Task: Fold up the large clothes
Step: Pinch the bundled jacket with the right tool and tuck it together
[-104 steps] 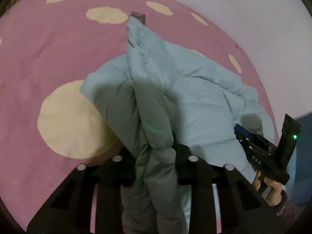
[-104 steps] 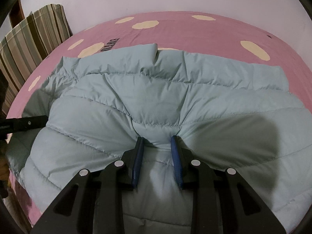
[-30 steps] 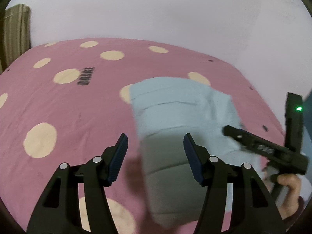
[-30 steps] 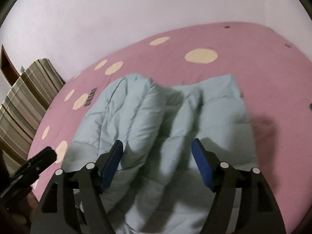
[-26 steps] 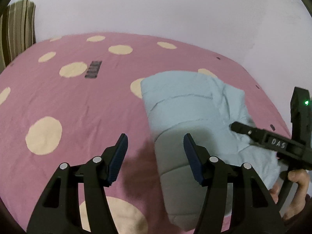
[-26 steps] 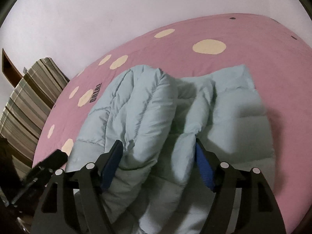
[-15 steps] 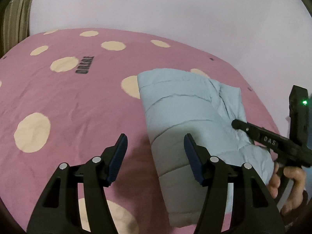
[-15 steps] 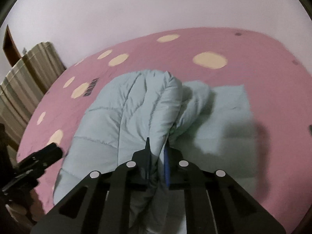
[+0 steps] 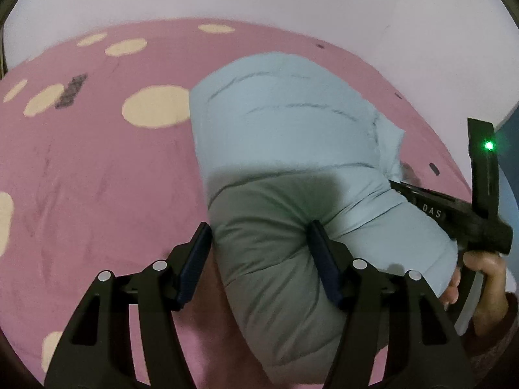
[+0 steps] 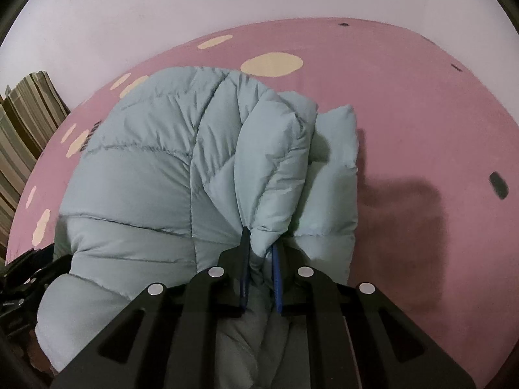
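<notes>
Jacket (image 9: 292, 149), puffy and pale blue, lies half folded on the pink spotted bed (image 9: 97, 178), where the right tool (image 10: 259, 259) has just clamped a raised fold and the left tool (image 9: 259, 243) now straddles the near edge wide open, suggesting another fold is starting.

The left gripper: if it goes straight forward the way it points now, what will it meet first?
The left gripper is open around the near edge of the blue puffer jacket; going forward it would meet that padded fold at once, though depth is unclear.

Dark print (image 9: 72, 91) on the bedspread (image 9: 97, 178), too blurred to read
</notes>
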